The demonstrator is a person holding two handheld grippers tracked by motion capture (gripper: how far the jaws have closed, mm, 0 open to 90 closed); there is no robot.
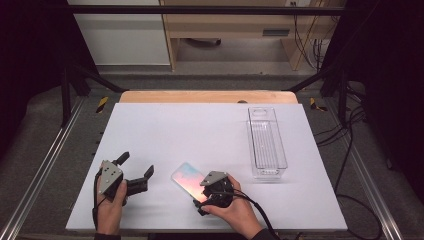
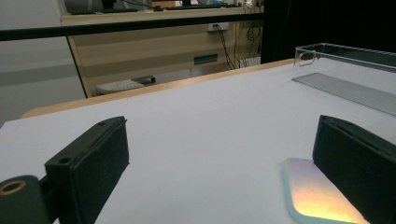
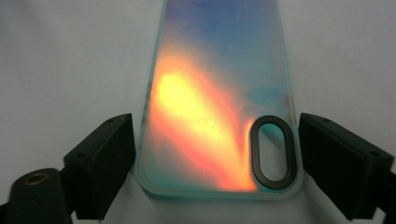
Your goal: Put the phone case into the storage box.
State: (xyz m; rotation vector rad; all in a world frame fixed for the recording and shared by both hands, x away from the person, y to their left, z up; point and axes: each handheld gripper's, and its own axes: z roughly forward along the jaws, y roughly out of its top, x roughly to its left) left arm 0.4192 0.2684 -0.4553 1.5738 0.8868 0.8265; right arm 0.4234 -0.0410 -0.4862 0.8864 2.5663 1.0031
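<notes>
A phone case [image 1: 186,178] with an orange, pink and blue iridescent back lies flat on the white table, near the front centre. In the right gripper view the case [image 3: 210,107] shows its oval camera cut-out, and my right gripper [image 3: 217,158] has a black jaw against each long side of it. From above, the right gripper [image 1: 204,193] sits at the case's near end, held by a hand. My left gripper [image 1: 136,164] rests to the left of the case, jaws wide apart with nothing between them. In the left gripper view [image 2: 219,163] a corner of the case [image 2: 313,196] lies beside the right jaw.
A long clear plastic bin [image 1: 267,142] stands empty at the right of the table; its end [image 2: 345,70] shows beyond the left gripper. The white tabletop [image 1: 200,130] ends in a wooden strip at the far side. Cables trail from both grippers toward the front edge.
</notes>
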